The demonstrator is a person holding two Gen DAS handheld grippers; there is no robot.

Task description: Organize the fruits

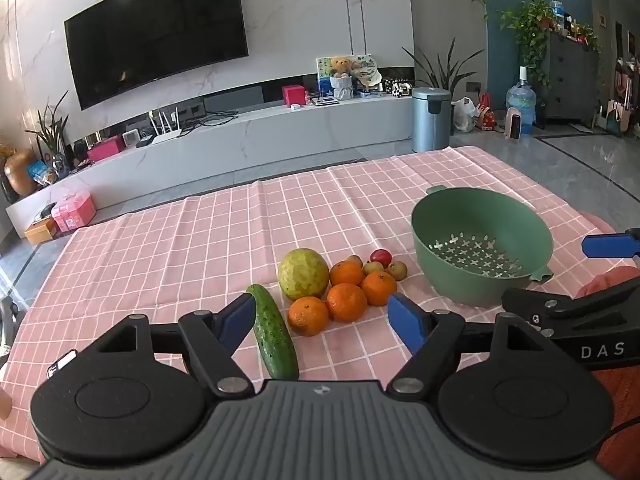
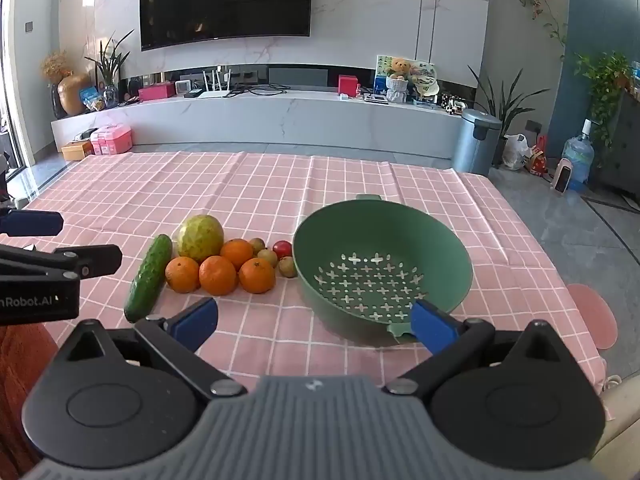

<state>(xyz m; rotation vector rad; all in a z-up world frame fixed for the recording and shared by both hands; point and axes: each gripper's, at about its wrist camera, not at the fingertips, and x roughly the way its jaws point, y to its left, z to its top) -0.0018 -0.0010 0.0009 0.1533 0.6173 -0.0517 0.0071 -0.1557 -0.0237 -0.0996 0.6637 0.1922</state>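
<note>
Both grippers, left (image 1: 322, 322) and right (image 2: 314, 324), hover wide and empty over the bench (image 1: 160, 248). Nothing sits in the colander (image 2: 380, 236) yet; a first pick from the oranges (image 1: 347, 302) likely comes next.

Setting: home living room. Evidence: large black wall-mounted television (image 2: 226, 2) on a white marble-veined wall; long white marble media console (image 2: 256, 118) carrying a white antenna router (image 2: 214, 88) and a small teddy bear (image 2: 399, 67); grey-blue pedal bin (image 2: 478, 142); potted green plants (image 2: 606, 80); blue water-cooler bottle (image 2: 578, 156); desk under a pink checked tablecloth (image 2: 280, 184); glossy grey tiled floor (image 2: 580, 224).
</note>
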